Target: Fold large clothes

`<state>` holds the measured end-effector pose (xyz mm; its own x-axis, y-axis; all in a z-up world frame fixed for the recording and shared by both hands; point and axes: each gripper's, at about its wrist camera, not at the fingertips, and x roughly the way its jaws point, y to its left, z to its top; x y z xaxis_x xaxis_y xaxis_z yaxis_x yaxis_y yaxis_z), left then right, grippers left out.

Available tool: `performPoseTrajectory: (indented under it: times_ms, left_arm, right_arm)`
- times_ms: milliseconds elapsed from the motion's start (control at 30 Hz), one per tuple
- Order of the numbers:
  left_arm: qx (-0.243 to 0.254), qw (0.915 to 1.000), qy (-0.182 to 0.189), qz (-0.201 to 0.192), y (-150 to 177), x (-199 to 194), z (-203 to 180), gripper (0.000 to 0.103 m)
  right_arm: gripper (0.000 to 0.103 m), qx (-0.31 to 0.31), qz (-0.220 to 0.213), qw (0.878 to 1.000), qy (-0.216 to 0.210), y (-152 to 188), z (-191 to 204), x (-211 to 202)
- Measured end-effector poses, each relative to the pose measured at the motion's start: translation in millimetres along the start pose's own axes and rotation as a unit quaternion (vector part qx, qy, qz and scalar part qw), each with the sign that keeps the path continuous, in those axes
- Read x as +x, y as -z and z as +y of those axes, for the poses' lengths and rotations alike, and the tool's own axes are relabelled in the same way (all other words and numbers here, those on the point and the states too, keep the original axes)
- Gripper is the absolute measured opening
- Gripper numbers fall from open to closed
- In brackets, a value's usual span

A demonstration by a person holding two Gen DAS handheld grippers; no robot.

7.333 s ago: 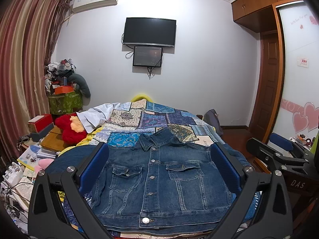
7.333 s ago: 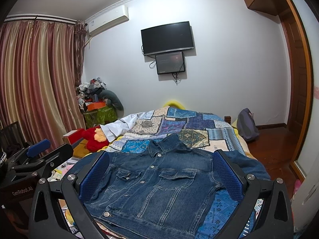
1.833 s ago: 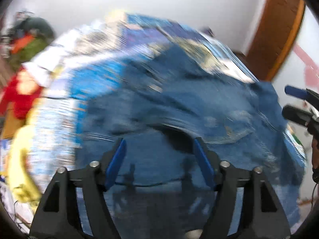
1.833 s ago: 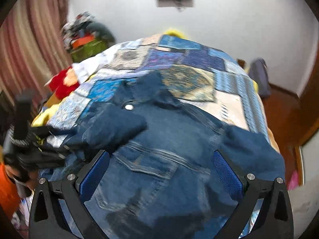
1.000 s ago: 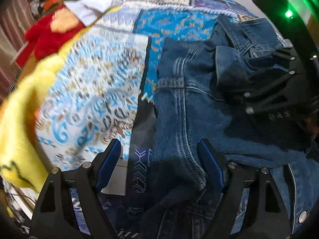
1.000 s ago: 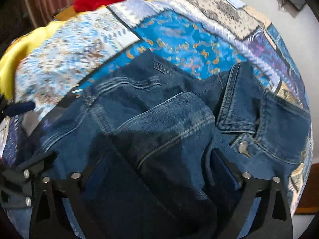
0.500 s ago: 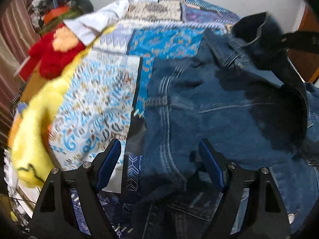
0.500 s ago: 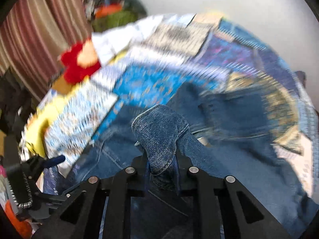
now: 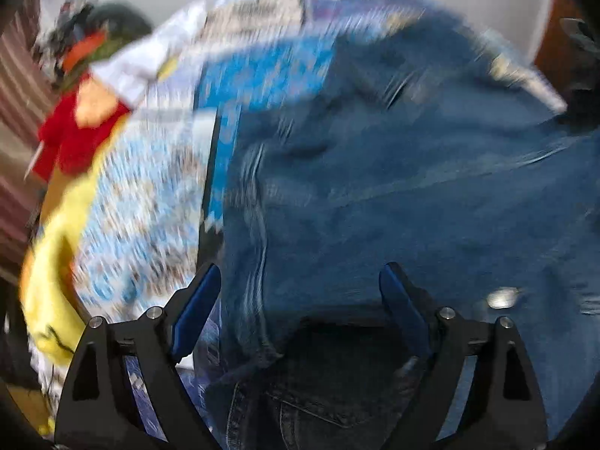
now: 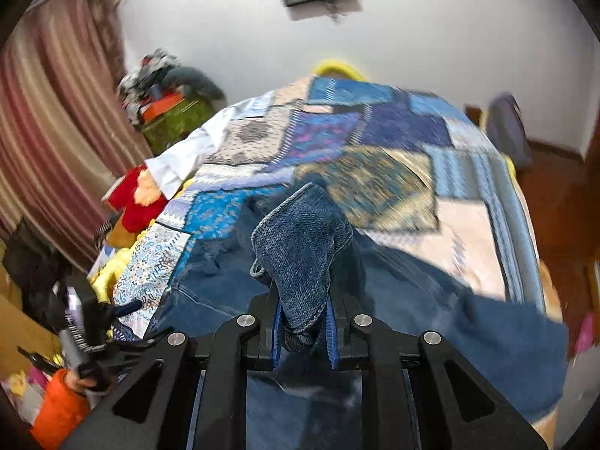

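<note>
A blue denim jacket (image 9: 412,187) lies spread on the bed, blurred by motion in the left wrist view. My left gripper (image 9: 299,273) hovers over the jacket's left edge; its jaws are opening, the denim lies below the gap, and neither pad presses on it. In the right wrist view my right gripper (image 10: 304,322) is shut on the jacket's sleeve cuff (image 10: 300,240). The cuff stands up out of the pads, lifted above the jacket body (image 10: 468,322). A person's orange sleeve (image 10: 56,408) shows at the lower left.
The bed has a patchwork quilt (image 10: 375,138). On its left side lie a red plush toy (image 10: 131,198) and a yellow blanket (image 9: 48,281). A cluttered green box (image 10: 176,116) and striped curtains (image 10: 56,112) stand beyond. A bag (image 10: 506,131) sits on the floor at right.
My right gripper went from open over the bunched sleeve to shut on the cuff, then rose and swung back over the jacket with it. The left gripper shifted sideways and its jaws widened.
</note>
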<state>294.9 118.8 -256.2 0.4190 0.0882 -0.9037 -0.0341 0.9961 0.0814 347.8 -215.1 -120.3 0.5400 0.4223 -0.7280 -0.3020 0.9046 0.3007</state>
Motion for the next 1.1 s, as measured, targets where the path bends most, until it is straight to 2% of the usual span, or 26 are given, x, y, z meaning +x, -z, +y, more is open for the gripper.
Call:
performPoseTrajectory:
  times_ms: [67,200,267,500,633,800,900,967,1033,1100]
  left_arm:
    - [-0.017,0.9994,0.017,0.025,6.0,13.7,4.8,0.088]
    - [-0.038,0.9986,0.025,0.029,16.2,17.6,13.4,0.090]
    - [-0.033,0.9988,0.017,0.031,19.1,17.7,12.8,0.092]
    - [0.009,0.9994,-0.030,0.014,25.9,15.4,-1.9,0.094]
    - [0.030,0.9982,-0.051,0.006,24.4,13.8,-11.1,0.094]
    - [0.071,0.9948,-0.072,-0.012,16.9,-9.5,-22.4,0.092]
    - [0.071,0.9946,-0.060,-0.047,-0.1,-36.4,-28.2,0.092]
    - [0.059,0.9953,-0.041,-0.066,-14.0,-54.0,-32.7,0.092]
    - [0.051,0.9949,-0.021,-0.084,-29.3,-70.5,-41.9,0.092]
    - [0.055,0.9934,-0.007,-0.101,-38.7,-85.6,-57.6,0.092]
  right_arm:
    - [0.016,0.018,0.011,1.000,0.001,16.3,-18.1,0.1]
    - [0.016,0.053,0.027,0.998,0.018,52.5,-52.3,1.2]
    - [0.016,0.072,0.035,0.997,0.021,67.3,-67.6,2.6]
    - [0.016,0.082,0.043,0.991,0.101,102.4,-108.7,-8.7]
    - [0.016,0.065,0.046,0.984,0.162,107.1,-122.7,-21.9]
    - [0.016,0.075,0.041,0.978,0.191,107.8,-147.6,-49.0]
    - [0.017,0.091,0.031,0.978,0.184,109.0,-164.0,-60.3]
    - [0.017,0.095,0.055,0.975,0.191,113.2,-176.7,-49.9]
    - [0.017,0.083,0.107,0.970,0.204,124.6,-190.1,-23.4]
    - [0.017,0.061,0.088,0.975,0.193,132.1,-193.3,-21.2]
